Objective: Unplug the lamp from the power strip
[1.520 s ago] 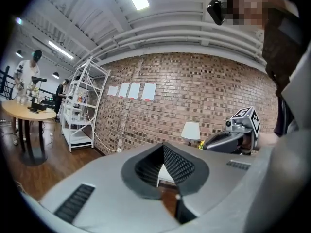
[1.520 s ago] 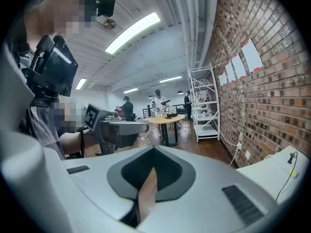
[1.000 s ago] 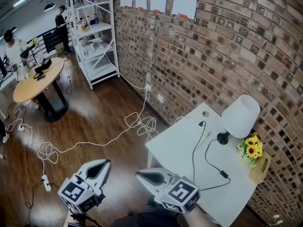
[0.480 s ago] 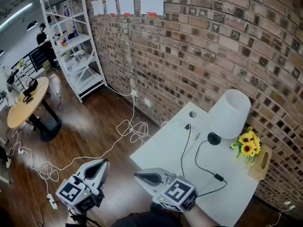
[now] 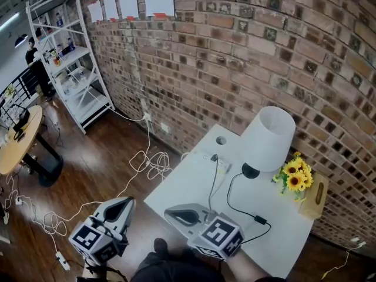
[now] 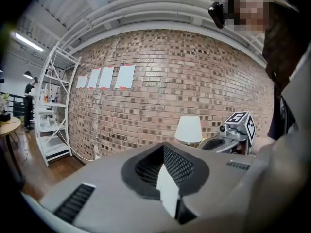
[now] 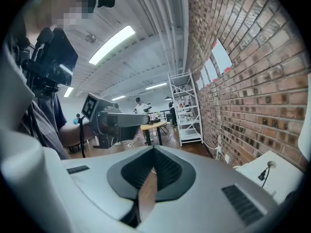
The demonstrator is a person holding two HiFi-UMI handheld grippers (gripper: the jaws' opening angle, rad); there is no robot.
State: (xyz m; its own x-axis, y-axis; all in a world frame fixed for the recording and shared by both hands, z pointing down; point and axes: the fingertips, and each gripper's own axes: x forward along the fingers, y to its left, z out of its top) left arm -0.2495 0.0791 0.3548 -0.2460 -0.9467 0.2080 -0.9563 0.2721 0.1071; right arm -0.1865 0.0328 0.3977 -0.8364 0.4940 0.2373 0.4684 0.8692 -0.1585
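Note:
A lamp with a white shade (image 5: pixel 268 138) and a black base (image 5: pixel 251 170) stands on a white table (image 5: pixel 182 190) against the brick wall. Its black cord (image 5: pixel 232 207) loops over the table to a black plug (image 5: pixel 214 157) seated in a white power strip (image 5: pixel 223 165). My left gripper (image 5: pixel 126 204) is shut and empty, held over the floor left of the table. My right gripper (image 5: pixel 171 214) is shut and empty above the table's near corner. The left gripper view shows its closed jaws (image 6: pixel 165 178), the lamp (image 6: pixel 188 129) far off. The right gripper view shows closed jaws (image 7: pixel 148 178) and the plug (image 7: pixel 264 173).
Sunflowers (image 5: pixel 292 180) and a wooden box (image 5: pixel 314 195) sit right of the lamp. White cables (image 5: pixel 147 160) coil on the wooden floor by a wall socket (image 5: pixel 145 117). A white shelf rack (image 5: pixel 70 69) and a round wooden table (image 5: pixel 14 143) stand at left, a person (image 5: pixel 35 63) behind.
The head view has swung right and closer: table, lamp and power strip sit more to the left in the picture. Both grippers stay shut, low in the view.

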